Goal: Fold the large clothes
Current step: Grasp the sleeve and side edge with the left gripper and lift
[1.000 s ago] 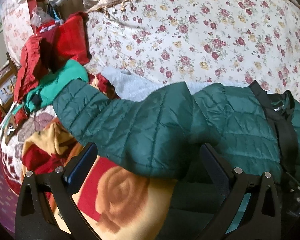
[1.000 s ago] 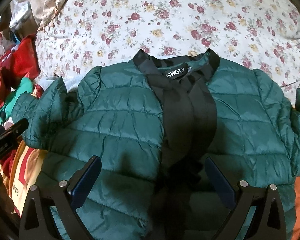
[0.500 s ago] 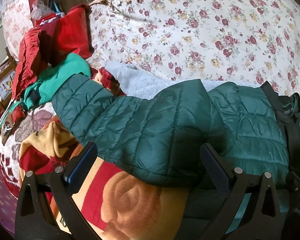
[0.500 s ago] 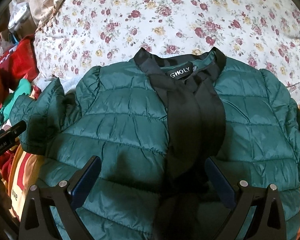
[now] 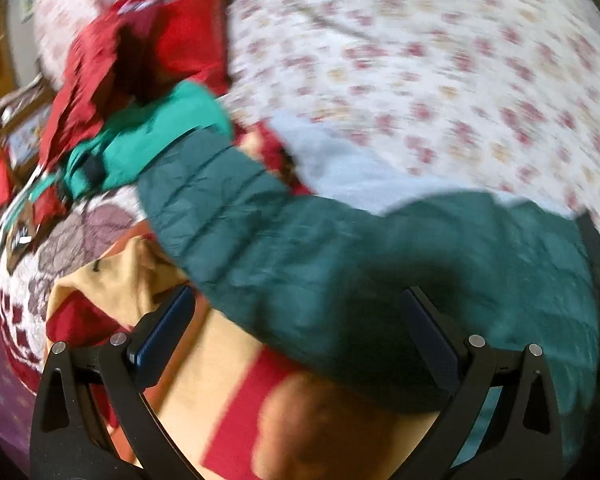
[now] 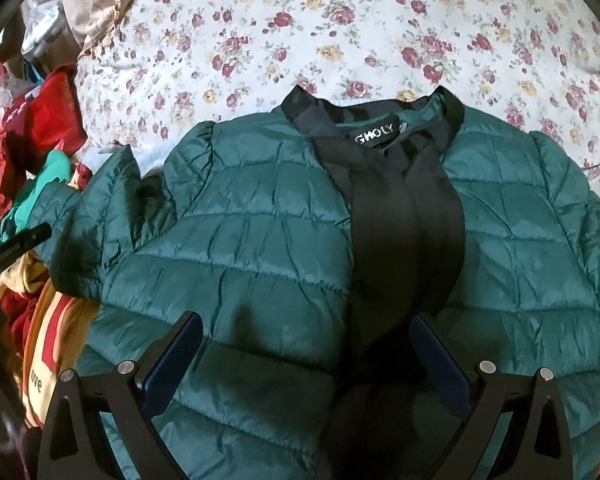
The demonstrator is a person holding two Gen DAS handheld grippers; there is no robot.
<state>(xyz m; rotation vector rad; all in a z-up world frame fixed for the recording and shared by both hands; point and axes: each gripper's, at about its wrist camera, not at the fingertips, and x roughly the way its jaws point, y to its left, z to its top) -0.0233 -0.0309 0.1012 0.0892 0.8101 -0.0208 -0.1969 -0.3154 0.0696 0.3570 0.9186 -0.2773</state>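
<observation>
A dark green quilted puffer jacket [image 6: 260, 240] with a black collar and front band [image 6: 404, 224] lies face up on the floral bed sheet [image 6: 340, 20]. My right gripper [image 6: 306, 354] is open and empty, hovering over the jacket's lower front. In the blurred left wrist view the jacket's sleeve [image 5: 228, 208] stretches out to the left over other clothes. My left gripper [image 5: 298, 328] is open and empty just above the sleeve's upper part. The left gripper's tip also shows in the right wrist view [image 6: 16, 244] beside the sleeve.
A pile of red [image 5: 140, 48] and bright green clothes [image 5: 148, 140] lies left of the sleeve. A yellow and red blanket [image 5: 228, 392] lies under the left gripper. A pale grey garment [image 5: 340, 164] lies beyond the sleeve. A beige cloth [image 6: 112, 8] sits at the far left of the bed.
The left wrist view has swung quickly and is now blurred; the sleeve sits further right and lower in it. The right gripper has edged slightly forward over the jacket. Both stay open.
</observation>
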